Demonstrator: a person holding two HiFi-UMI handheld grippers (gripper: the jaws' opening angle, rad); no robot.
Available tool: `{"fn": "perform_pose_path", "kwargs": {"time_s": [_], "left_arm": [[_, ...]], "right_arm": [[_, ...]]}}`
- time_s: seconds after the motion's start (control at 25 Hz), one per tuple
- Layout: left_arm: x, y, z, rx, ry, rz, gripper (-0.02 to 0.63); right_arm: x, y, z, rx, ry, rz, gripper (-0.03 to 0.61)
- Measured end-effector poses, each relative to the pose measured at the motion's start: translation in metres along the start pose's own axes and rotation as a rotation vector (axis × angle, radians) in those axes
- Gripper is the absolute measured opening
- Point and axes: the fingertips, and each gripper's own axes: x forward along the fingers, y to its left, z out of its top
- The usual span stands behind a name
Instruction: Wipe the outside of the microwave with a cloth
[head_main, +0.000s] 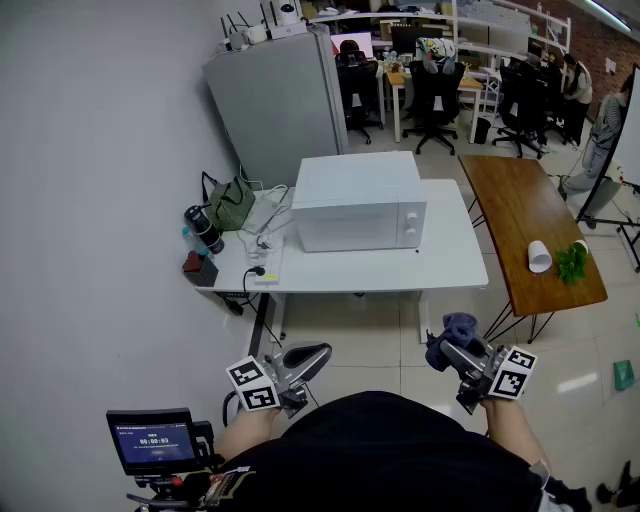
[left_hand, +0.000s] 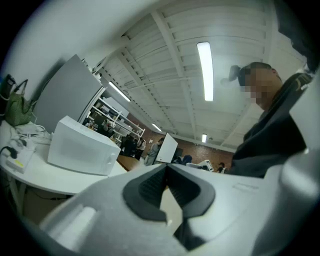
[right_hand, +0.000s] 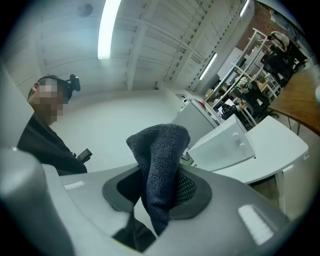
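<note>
A white microwave (head_main: 360, 200) stands on the white table (head_main: 450, 255), its door and knobs facing me. Both grippers hang low by my body, well short of the table. My right gripper (head_main: 448, 352) is shut on a dark blue cloth (head_main: 452, 330), which bunches up above the jaws. In the right gripper view the cloth (right_hand: 160, 160) sticks up between the pads of the right gripper (right_hand: 161, 187), with the microwave (right_hand: 225, 142) beyond. My left gripper (head_main: 315, 355) is shut and holds nothing. The left gripper view shows the left gripper (left_hand: 166, 167) with its pads meeting at the tips and the microwave (left_hand: 82, 147) to the left.
Left of the microwave lie a power strip (head_main: 265, 265), a green bag (head_main: 232, 205) and a black bottle (head_main: 205, 228). A grey cabinet (head_main: 280, 100) stands behind. A wooden table (head_main: 520, 200) at right carries a white cup (head_main: 539, 256) and a green plant (head_main: 572, 263).
</note>
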Motion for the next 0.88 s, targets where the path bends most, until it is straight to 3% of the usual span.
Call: {"fn": "perform_pose_path", "kwargs": {"time_s": [0.2, 0.44, 0.68, 0.88], "left_arm": [[-0.002, 0.015, 0.011, -0.018, -0.039, -0.008, 0.003], [-0.043, 0.154, 0.063, -0.007, -0.034, -0.079, 0.003], [-0.071, 0.236, 0.101, 0.003, 0.004, -0.138, 0.003], [-0.073, 0.278, 0.112, -0.024, -0.006, -0.145, 0.003]], "right_arm": [[0.012, -0.001, 0.001, -0.012, 0.017, -0.001, 0.118], [0.155, -0.032, 0.009, -0.055, 0.009, -0.088, 0.118], [0.258, -0.044, 0.030, -0.118, 0.017, -0.135, 0.118], [0.311, -0.065, 0.052, -0.209, 0.081, -0.140, 0.118]]}}
